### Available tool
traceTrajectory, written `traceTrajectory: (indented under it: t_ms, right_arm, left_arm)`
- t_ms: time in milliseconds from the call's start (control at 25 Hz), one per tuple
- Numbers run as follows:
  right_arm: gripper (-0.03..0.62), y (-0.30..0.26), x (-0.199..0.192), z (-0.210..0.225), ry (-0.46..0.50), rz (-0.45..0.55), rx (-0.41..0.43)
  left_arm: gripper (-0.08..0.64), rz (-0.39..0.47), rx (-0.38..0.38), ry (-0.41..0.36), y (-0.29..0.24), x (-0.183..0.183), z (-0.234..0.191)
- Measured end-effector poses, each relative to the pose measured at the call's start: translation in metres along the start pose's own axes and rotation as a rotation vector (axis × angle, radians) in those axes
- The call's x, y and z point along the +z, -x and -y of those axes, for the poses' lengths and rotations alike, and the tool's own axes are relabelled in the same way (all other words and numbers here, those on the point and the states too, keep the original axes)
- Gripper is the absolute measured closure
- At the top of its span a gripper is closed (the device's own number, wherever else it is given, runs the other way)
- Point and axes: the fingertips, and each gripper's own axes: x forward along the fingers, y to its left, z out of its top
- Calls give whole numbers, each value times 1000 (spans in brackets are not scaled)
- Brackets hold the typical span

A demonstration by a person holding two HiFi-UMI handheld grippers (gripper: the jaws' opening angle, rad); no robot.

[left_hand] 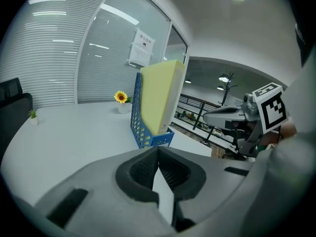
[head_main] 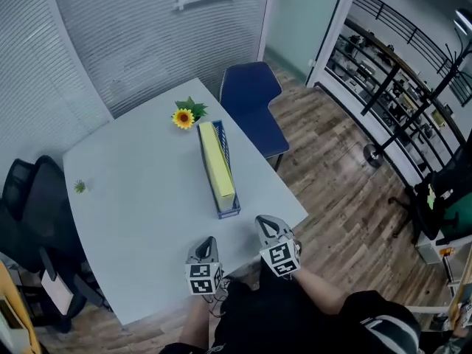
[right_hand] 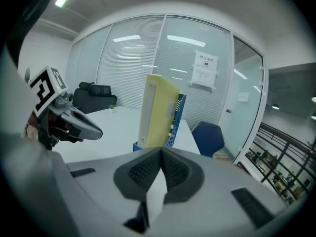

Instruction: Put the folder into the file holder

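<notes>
The left gripper (left_hand: 158, 149) is holding its jaws pressed together, the tips meeting with nothing between them. It is hovering at the near edge of the table (head_main: 140, 198), just beside the right gripper (right_hand: 161, 149). The right gripper's jaws are likewise meeting at the tips, with nothing caught in them. Both are pointing forward across the table toward the holder (head_main: 228, 211), and neither is touching it.

The yellow folder (head_main: 216, 161) is standing on edge inside the blue holder, filling its length and rising above the mesh walls. The holder is lying lengthwise on the right part of the table. Its near end is pointing toward the grippers and its far end toward a sunflower (head_main: 184, 118) in a small pot. A tiny plant (head_main: 80, 186) is sitting well apart, near the table's left edge. A blue chair (head_main: 254, 102) is standing beyond the table's far right side, and a black chair (head_main: 33, 198) is standing at the left.
</notes>
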Motion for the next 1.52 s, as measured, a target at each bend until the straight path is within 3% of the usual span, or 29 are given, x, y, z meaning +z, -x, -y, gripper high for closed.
traceTrajectory:
  t_ms: [160, 480, 920, 1040, 1520]
  right_arm:
    - [588, 9, 18, 0, -57, 40, 1]
    - [588, 17, 74, 13, -78, 176, 6]
    - [588, 46, 156, 41, -88, 388, -9]
    - [589, 47, 161, 41, -94, 413, -7]
    - [589, 41, 158, 51, -113, 412, -13]
  left_arm:
    - [561, 49, -18, -21, 7, 25, 6]
    - [561, 212, 76, -30, 23, 89, 4]
    - [561, 452, 122, -95, 60, 176, 14]
    - [563, 464, 151, -128, 64, 181, 13]
    - [563, 472, 155, -125, 59, 189, 15]
